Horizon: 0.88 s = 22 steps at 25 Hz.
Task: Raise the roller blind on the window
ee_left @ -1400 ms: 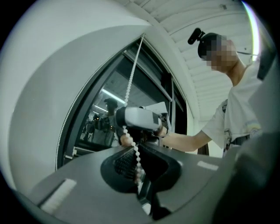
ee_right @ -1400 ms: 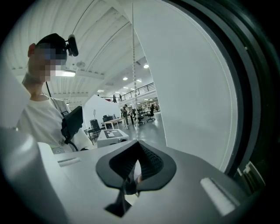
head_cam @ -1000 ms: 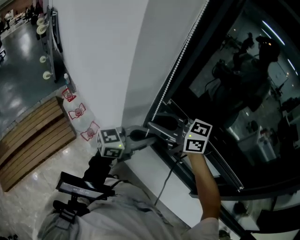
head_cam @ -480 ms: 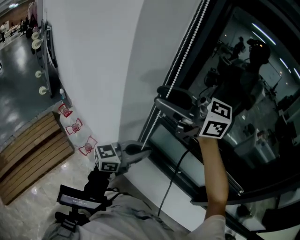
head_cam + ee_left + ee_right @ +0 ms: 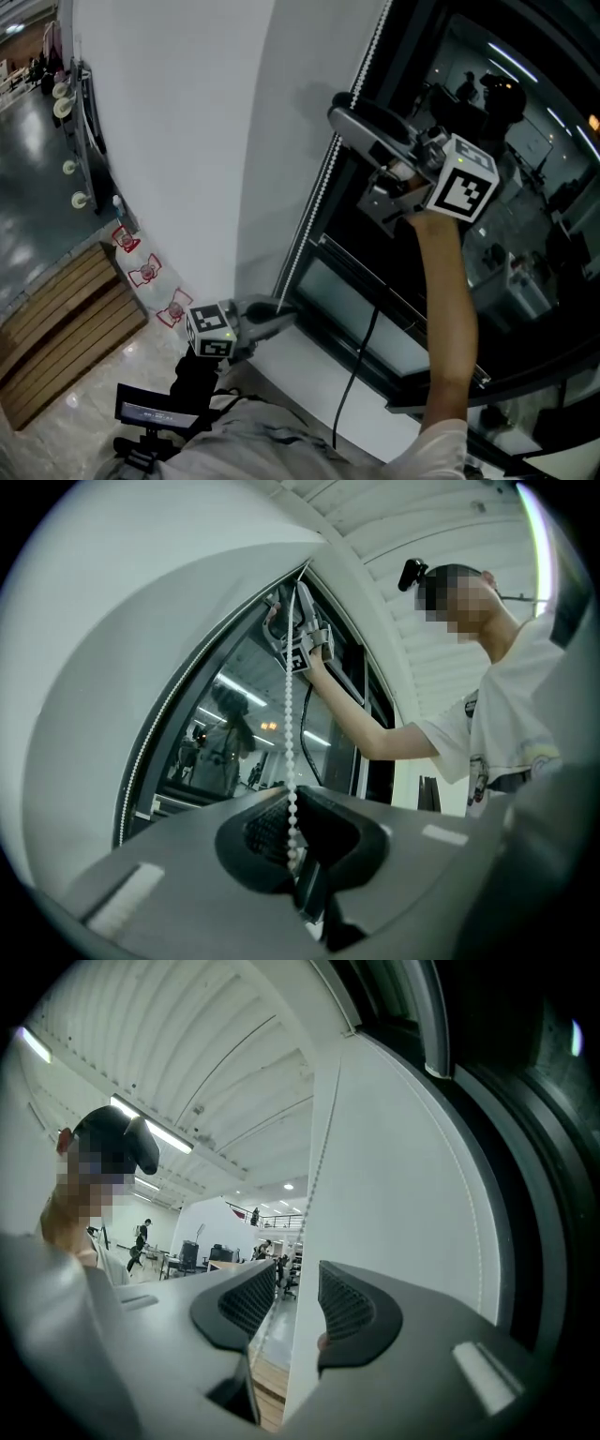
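Low beside the dark-glass window (image 5: 525,216), the left gripper (image 5: 292,841) is clamped on the white bead chain (image 5: 289,742). Well above it, the right gripper (image 5: 295,1302), jaws apart though just narrowing, loosely straddles that chain along the smooth white wall (image 5: 187,141).

No legible words, brands or numbers; only black-and-white square markers on the left cube (image 5: 210,330) and right cube (image 5: 462,190).
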### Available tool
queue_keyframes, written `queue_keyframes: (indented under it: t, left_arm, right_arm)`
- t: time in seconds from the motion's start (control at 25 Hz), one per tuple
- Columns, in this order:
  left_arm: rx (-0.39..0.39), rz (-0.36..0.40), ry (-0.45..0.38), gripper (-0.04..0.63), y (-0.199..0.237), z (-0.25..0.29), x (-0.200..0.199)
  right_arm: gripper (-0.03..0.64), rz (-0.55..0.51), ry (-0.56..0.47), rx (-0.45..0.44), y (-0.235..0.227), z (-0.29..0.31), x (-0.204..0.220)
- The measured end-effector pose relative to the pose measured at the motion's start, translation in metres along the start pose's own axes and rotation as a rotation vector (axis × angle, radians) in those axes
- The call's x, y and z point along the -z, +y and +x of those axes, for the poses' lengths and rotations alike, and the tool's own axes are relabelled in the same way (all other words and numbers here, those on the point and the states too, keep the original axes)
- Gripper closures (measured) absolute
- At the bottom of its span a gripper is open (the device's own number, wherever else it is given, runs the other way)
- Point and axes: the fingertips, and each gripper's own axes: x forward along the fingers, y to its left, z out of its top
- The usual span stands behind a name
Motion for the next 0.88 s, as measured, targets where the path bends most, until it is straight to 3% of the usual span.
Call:
queue_keyframes:
  t: [0.24,0.64,0.88]
  left_arm:
    - [0.007,-0.002,0.009,0.597,0.004,0.007,-0.006]
    - [0.027,-0.017,0.015,0.597,0.004,0.003,0.016]
    - [0.020,-0.018,0.019,0.597,0.007,0.005,0.018]
  right_arm:
    - [0.482,-0.045,-0.014,0.007,-0.011,-0.005,-0.045]
    - [0.515,-0.088,0.011,-0.008,-0.006,0.002,-0.062]
    - [0.604,-0.092,0.002,0.016,-0.009,0.001,-0.065]
